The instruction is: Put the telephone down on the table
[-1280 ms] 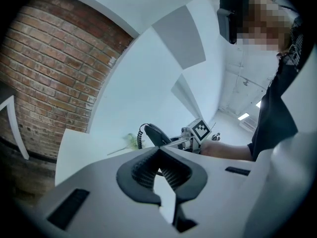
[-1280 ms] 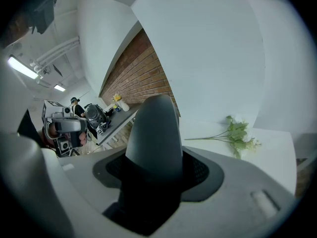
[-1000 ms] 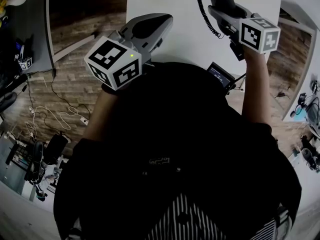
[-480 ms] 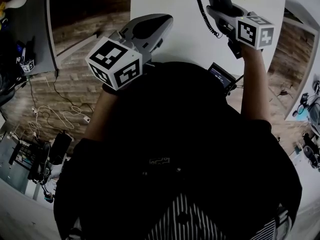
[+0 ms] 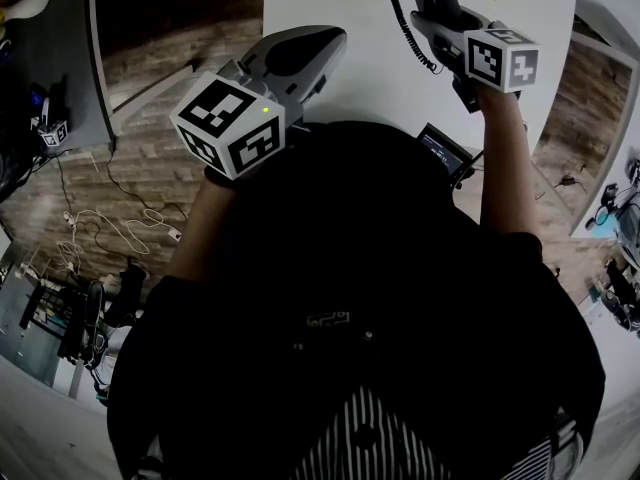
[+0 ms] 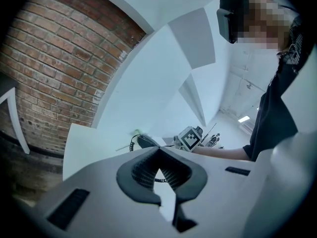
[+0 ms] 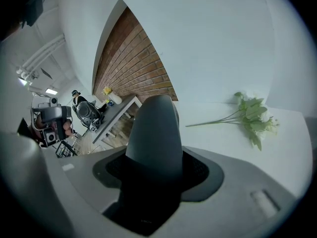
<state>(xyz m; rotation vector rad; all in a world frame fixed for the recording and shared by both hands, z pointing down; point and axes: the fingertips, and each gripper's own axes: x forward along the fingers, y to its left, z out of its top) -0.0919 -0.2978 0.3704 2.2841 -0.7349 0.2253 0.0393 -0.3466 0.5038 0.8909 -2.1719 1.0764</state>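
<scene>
Two grippers are seen, each carrying one marker cube. The right gripper [image 5: 445, 18] is closed on the one telephone handset [image 7: 154, 128], which is clamped between both jaws and juts out past their tips. Its dark grey rounded end is pointed toward the far edge of the tabletop [image 5: 340, 3]. The handset is held over the far right part of that white tabletop, and whether it touches the surface cannot be told. One black coiled cord [image 5: 398, 16] is hung from the handset on its left side and is run back toward the near edge. The right cube [image 5: 502, 58] is seen just behind the jaws, above the person's forearm.

The left gripper [image 5: 322, 44] is held by the left edge of the tabletop, toward the near side, well apart from the handset. Its two jaws are brought together at the tips, with only a thin slit left behind them, and nothing is gripped between them. The left cube [image 5: 228, 125] is turned toward the head camera.

Beyond the handset, one sprig of green leaves and pale flowers [image 7: 251, 117] is laid flat near the far right corner of the tabletop, apart from everything else. One small screened device [image 5: 440, 150] is seen by the near edge, just beside the person's dark top. One brick wall [image 6: 54, 63] is seen behind the table.
</scene>
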